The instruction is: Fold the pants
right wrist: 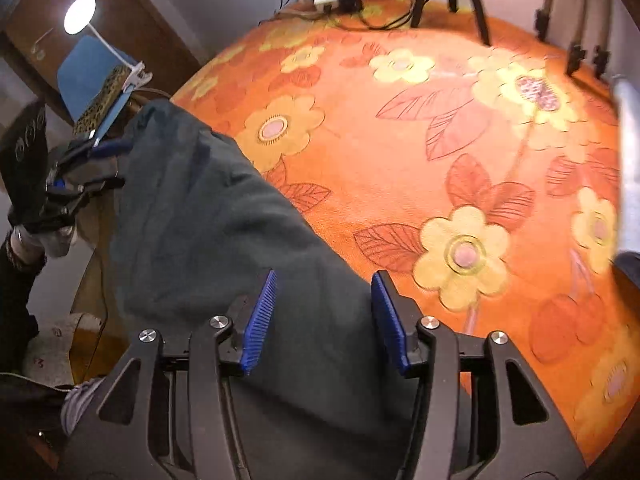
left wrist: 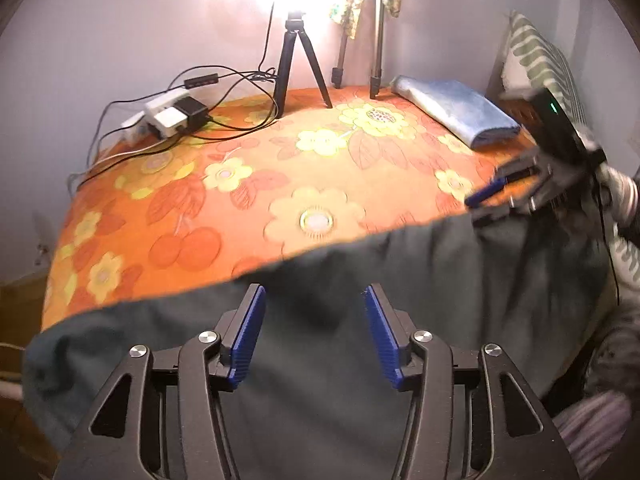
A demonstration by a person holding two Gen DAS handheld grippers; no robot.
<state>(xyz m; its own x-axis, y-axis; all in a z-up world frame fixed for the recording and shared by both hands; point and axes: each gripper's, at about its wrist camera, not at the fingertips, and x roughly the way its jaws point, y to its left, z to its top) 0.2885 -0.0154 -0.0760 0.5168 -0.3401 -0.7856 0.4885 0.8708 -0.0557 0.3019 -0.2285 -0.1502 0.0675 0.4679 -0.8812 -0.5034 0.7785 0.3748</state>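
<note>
Dark green pants lie along the near edge of a bed with an orange floral cover. My left gripper hovers over the cloth, its blue pads standing apart with only the flat fabric below them. My right gripper shows blurred at the right end of the pants, fingers apart. In the right wrist view the pants run from the lower middle up to the left. My right gripper is open above them. The left gripper is at their far end, also open.
A folded blue cloth lies at the far right of the bed, by a striped pillow. A black tripod, light stand legs and a power strip with cables stand along the back. A lamp shines beside the bed.
</note>
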